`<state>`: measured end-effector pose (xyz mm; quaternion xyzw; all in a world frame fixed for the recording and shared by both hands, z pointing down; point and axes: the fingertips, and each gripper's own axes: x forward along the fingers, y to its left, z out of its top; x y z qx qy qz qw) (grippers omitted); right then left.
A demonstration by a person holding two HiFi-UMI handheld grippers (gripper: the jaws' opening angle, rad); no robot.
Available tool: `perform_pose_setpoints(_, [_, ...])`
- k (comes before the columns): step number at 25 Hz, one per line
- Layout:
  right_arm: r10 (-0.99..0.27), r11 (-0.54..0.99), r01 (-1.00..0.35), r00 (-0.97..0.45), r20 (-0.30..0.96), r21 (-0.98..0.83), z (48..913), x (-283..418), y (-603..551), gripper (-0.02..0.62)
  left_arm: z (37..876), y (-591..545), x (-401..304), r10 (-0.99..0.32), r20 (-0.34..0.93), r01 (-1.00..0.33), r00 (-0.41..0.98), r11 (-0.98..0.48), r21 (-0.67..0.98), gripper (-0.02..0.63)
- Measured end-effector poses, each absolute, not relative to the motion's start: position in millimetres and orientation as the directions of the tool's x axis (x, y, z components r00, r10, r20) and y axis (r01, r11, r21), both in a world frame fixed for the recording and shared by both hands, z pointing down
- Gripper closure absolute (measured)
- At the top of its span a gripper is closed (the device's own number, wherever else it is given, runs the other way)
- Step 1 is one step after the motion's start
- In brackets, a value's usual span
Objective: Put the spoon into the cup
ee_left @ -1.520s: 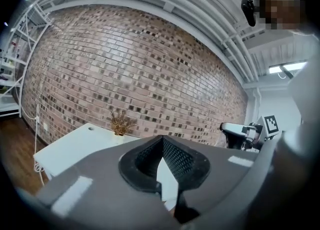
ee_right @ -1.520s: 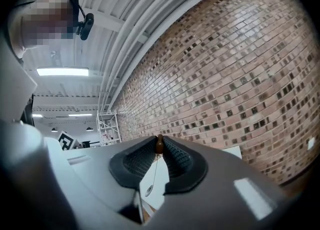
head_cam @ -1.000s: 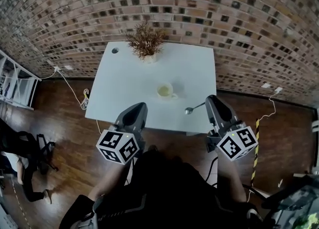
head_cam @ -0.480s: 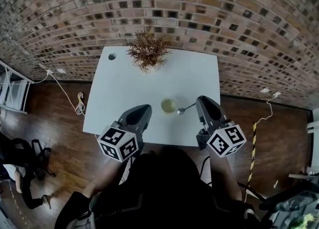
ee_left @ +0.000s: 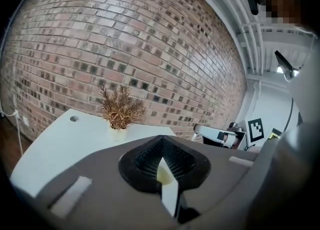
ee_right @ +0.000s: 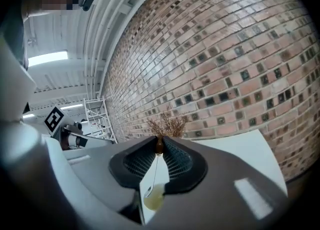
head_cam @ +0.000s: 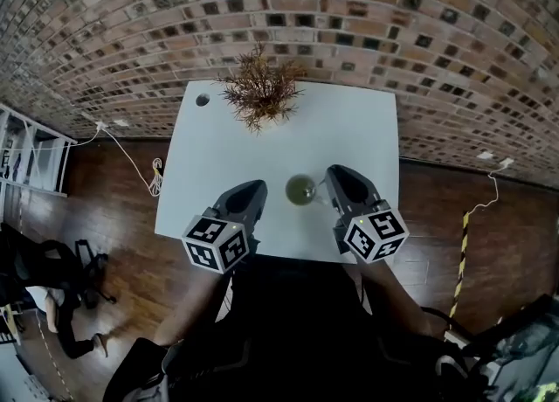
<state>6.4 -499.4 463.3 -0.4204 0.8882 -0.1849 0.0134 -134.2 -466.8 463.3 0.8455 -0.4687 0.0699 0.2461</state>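
White table (head_cam: 358, 129) against a brick wall (head_cam: 262, 7), above a dark wooden floor (head_cam: 113, 208). At the table's far edge, a dried brown plant (head_cam: 259, 90); toward the far left corner, a small round cable hole (head_cam: 203, 100).

Near the front edge, about midway along it: the cup (head_cam: 301, 189), upright, pale yellow-green inside.

Left gripper (head_cam: 255, 189): just left of the cup and apart from it, pointing toward the wall. Jaws together at the tips in its own view, with nothing caught between them.

Right gripper (head_cam: 333, 178): just right of the cup, jaws clamped on the end of the spoon (ee_right: 159, 146) handle. In the right gripper view, thin handle running down from the jaw tips through the gap between the jaws, bowl end overlapping the yellowish cup below. Impossible to tell whether the bowl dips inside the cup or only hangs at its rim.

At the bottom of the head view, the person's dark clothing (head_cam: 288, 322), with both grippers reaching out from it over the table's front edge
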Motion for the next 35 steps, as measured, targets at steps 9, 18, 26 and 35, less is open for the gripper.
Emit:
perform_pose_setpoints(9, [-0.794,0.484,-0.807,-0.568,0.219,-0.339,515.8,-7.7,-512.6,0.545,493.6,-491.0,-155.5,-0.716,0.377,-0.804,0.587,-0.461,0.376,0.612])
perform_pose_setpoints(18, [-0.8,0.463,-0.834,-0.539,0.264,-0.299,553.7,-24.2,-515.7,0.545,528.7,-502.5,-165.2,-0.673,0.415,-0.79,0.612,-0.505,0.347,0.612])
perform_pose_setpoints(26, [-0.798,0.444,-0.838,-0.53,0.285,-0.316,571.3,-27.5,-519.6,0.545,548.7,-503.7,-167.5,-0.647,0.441,-0.783,0.622,-0.519,0.343,0.612])
perform_pose_setpoints(35, [-0.782,0.46,-0.828,-0.549,0.296,-0.321,578.2,-37.2,-517.5,0.545,559.1,-504.8,-171.7,-0.647,0.448,-0.787,0.617,-0.492,0.372,0.612])
